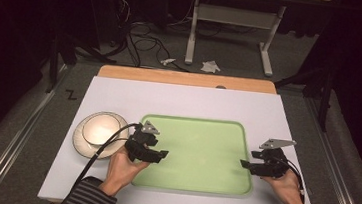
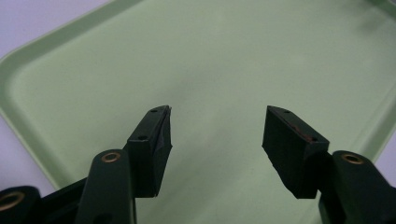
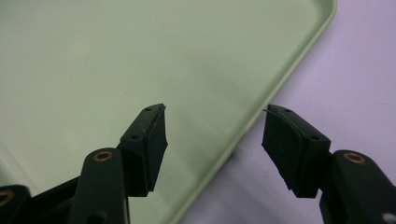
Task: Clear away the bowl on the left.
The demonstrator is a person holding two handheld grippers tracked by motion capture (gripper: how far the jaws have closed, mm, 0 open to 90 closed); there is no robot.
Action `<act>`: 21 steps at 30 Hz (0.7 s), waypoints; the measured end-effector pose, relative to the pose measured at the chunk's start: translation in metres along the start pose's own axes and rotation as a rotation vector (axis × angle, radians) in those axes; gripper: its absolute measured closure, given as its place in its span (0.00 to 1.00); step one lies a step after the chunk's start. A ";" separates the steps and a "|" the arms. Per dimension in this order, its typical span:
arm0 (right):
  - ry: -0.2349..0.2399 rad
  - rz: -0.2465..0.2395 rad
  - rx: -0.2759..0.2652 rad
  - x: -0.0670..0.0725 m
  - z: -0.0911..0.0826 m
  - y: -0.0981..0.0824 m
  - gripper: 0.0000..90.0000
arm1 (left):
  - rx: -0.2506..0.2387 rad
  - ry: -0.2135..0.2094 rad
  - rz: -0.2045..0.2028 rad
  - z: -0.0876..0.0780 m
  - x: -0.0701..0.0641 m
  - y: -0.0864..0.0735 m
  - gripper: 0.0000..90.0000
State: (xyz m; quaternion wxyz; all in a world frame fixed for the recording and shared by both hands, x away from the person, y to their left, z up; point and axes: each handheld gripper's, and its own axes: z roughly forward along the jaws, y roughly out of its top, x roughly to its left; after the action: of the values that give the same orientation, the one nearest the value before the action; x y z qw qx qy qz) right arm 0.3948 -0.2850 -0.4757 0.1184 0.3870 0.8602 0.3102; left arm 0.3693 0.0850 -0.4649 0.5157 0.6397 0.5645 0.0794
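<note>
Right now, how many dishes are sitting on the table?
2, stacked: a white bowl sits on a plate at the table's left side, just left of the green tray and beside the left gripper. Nothing seems hidden.

A pale green rectangular plastic tray (image 1: 201, 134) with rounded corners and a raised rim is lying flat on the white desk (image 1: 119, 96), taking up its middle toward the near edge, its long sides running left to right. Its inner surface is sitting bare. Just beside the tray's left edge, a round white bowl (image 1: 102, 128) is resting upright on a larger white plate with a dark rim (image 1: 79, 140).
</note>
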 end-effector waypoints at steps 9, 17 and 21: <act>0.006 -0.013 0.002 0.003 -0.001 0.000 0.46 | -0.020 0.007 -0.009 -0.003 0.001 0.002 0.46; 0.004 -0.007 0.003 0.003 0.000 0.001 0.46 | -0.054 0.021 0.008 -0.007 0.005 0.006 0.47; 0.003 -0.018 -0.010 0.002 -0.001 0.001 0.46 | -0.061 0.020 -0.004 -0.009 0.004 0.008 0.46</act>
State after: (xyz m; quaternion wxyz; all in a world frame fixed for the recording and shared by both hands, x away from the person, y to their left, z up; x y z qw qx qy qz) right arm 0.3935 -0.2841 -0.4741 0.1216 0.3782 0.8623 0.3140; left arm 0.3696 0.0947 -0.4572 0.5294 0.6215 0.5683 0.1021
